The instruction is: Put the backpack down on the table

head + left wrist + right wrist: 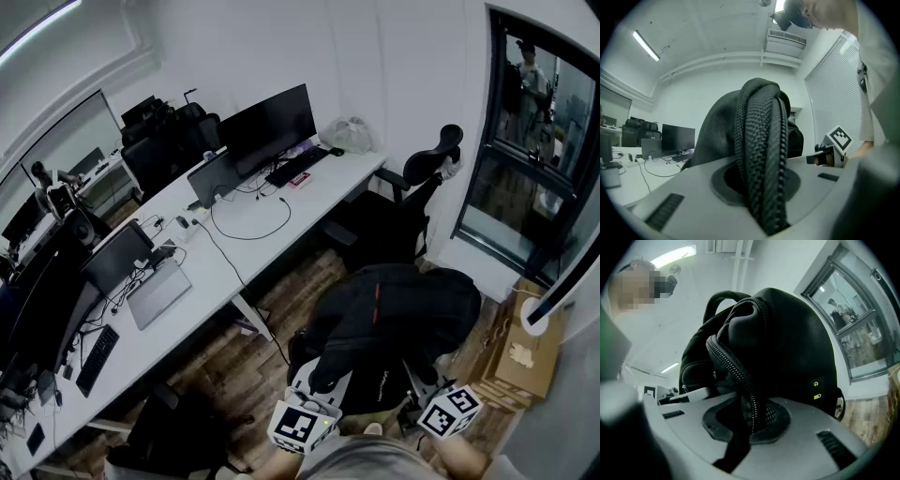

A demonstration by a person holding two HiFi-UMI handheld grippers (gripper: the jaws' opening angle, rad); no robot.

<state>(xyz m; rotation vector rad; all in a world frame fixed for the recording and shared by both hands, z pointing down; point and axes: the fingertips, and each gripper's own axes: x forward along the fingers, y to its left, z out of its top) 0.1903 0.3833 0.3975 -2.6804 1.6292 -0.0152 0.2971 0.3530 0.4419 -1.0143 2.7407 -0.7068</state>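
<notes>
A black backpack (394, 314) hangs in front of me above the wooden floor, to the right of the long white table (267, 239). My left gripper (314, 382) holds it from below at the left; in the left gripper view the jaws (761, 187) are shut on a black woven strap (759, 140). My right gripper (424, 382) holds the bag's right side. In the right gripper view its jaws (750, 423) are shut on the zippered mesh edge (733, 373) of the backpack (787, 338). Both grippers point level.
The table carries a large monitor (267, 127), a keyboard (295, 167), a laptop (157, 292) and loose cables (248, 230). A black office chair (422, 178) stands behind the backpack. Cardboard boxes (525, 352) lie at the right by a glass door (525, 159).
</notes>
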